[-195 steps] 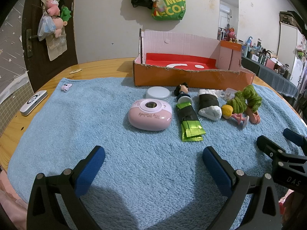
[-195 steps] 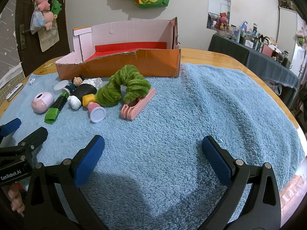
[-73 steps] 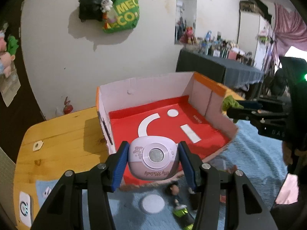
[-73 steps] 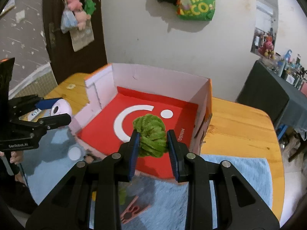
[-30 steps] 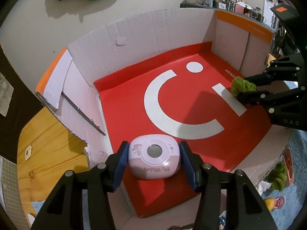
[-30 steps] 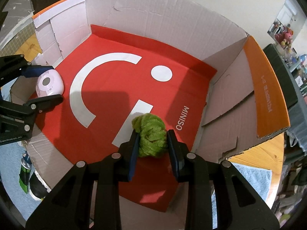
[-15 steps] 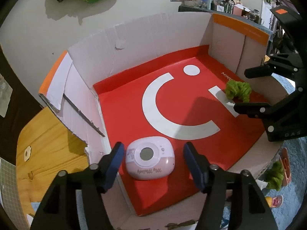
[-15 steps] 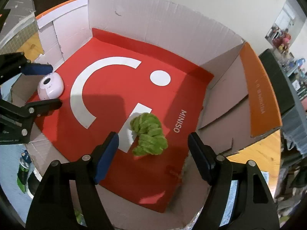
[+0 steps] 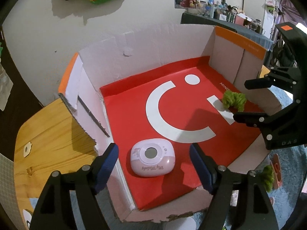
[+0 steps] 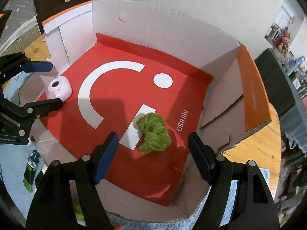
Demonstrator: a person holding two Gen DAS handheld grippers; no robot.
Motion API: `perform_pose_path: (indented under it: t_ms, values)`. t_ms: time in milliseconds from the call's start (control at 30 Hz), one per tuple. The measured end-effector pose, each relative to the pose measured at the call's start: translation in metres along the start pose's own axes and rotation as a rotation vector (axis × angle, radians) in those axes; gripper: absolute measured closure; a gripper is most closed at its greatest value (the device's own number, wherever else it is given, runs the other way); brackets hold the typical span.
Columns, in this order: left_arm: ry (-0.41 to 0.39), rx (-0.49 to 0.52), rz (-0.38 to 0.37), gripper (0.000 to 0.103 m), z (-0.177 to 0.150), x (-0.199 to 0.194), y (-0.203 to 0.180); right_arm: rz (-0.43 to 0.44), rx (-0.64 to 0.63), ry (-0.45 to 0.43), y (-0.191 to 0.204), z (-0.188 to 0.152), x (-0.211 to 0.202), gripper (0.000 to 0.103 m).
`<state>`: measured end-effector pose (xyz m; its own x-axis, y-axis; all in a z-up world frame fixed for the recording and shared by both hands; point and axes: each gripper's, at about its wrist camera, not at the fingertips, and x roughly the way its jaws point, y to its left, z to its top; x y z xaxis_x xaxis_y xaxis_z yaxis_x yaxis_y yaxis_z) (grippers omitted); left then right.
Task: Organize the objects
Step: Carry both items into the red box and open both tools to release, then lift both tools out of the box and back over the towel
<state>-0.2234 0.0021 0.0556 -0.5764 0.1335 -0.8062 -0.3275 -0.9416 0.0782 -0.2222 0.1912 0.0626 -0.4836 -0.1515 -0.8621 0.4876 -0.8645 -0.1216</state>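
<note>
Pink camera and green scrunchie lie loose on my box's red floor, both my grippers just opened wide around them, so lifting out carelessly could snag either.

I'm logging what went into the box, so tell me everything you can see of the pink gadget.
The pink gadget is a small, rounded, glossy plastic-looking case with a white ring around a grey round window and cursive lettering on its front edge. It lies flat on the red floor of the cardboard box, near the left wall, between the open jaws of the left hand-held gripper, touching neither pad.
</note>
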Motion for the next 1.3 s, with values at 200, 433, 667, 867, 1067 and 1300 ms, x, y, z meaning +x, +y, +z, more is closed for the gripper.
perform_pose_path:
  t_ms: [200,433,667,867,1067,1300]
  values:
    - [-0.041,-0.049,-0.01,0.025,0.001,-0.015,0.004,0.006,0.029,-0.042,-0.001,0.008,-0.007,0.029]
    - [-0.132,-0.112,-0.017,0.017,0.002,-0.047,0.009,0.006,0.071,-0.128,-0.005,0.006,-0.036,0.026]
    - [-0.233,-0.173,-0.013,0.009,0.0,-0.088,0.013,-0.014,0.107,-0.232,-0.006,0.002,-0.073,0.019]
    - [-0.298,-0.185,0.026,0.0,-0.009,-0.118,0.007,-0.013,0.143,-0.33,-0.005,-0.007,-0.113,0.017]
    - [-0.355,-0.222,0.037,0.0,-0.024,-0.147,0.002,-0.055,0.166,-0.429,0.002,-0.021,-0.147,0.005]
    - [-0.36,-0.278,0.082,0.0,-0.046,-0.161,-0.004,-0.043,0.221,-0.476,0.01,-0.047,-0.165,0.003]
